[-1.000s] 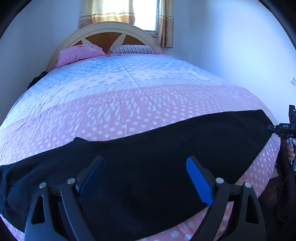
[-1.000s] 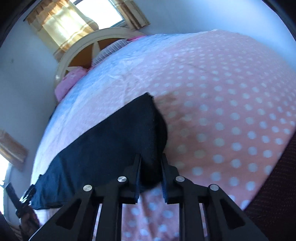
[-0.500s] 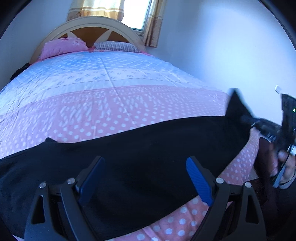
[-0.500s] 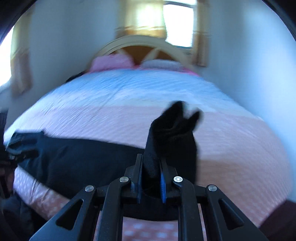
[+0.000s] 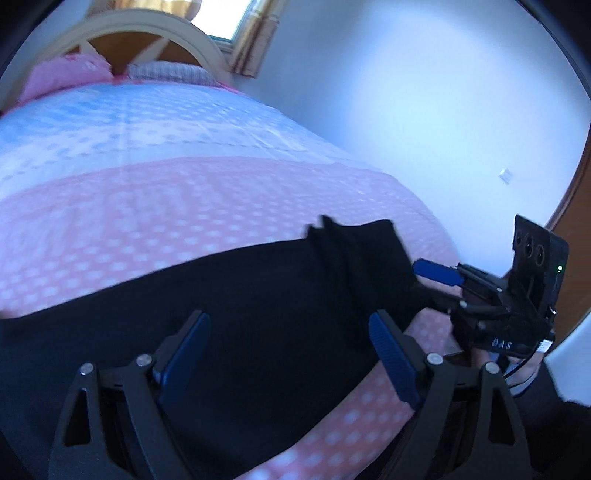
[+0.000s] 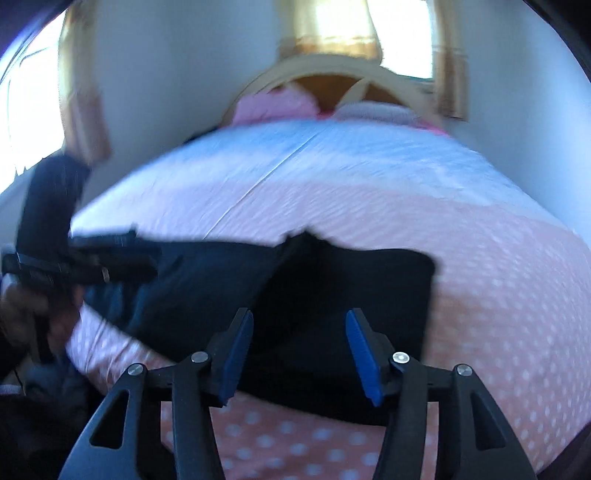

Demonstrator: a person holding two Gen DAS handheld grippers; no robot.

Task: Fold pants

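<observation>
right tool (image 6: pixel 299 354): jaws apart, empty, over pants
pants (image 6: pixel 332 280): black, right end folded over, on bed (image 6: pixel 498 295)

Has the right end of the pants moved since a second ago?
Yes. That end of the pants was carried leftward and now lies folded over, away from the bed's right edge; the right gripper has opened.

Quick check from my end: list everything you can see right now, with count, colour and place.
pants: one, black, across the near end of the bed, right end folded over
bedspread: one, pink and pale blue, dotted, covering the bed
pillows: two, one pink, one greyish, at the headboard
headboard: one, cream and wood, under the window
curtains: yellowish, at the window
left gripper: open, over the pants
right gripper: open, over the folded end
</observation>
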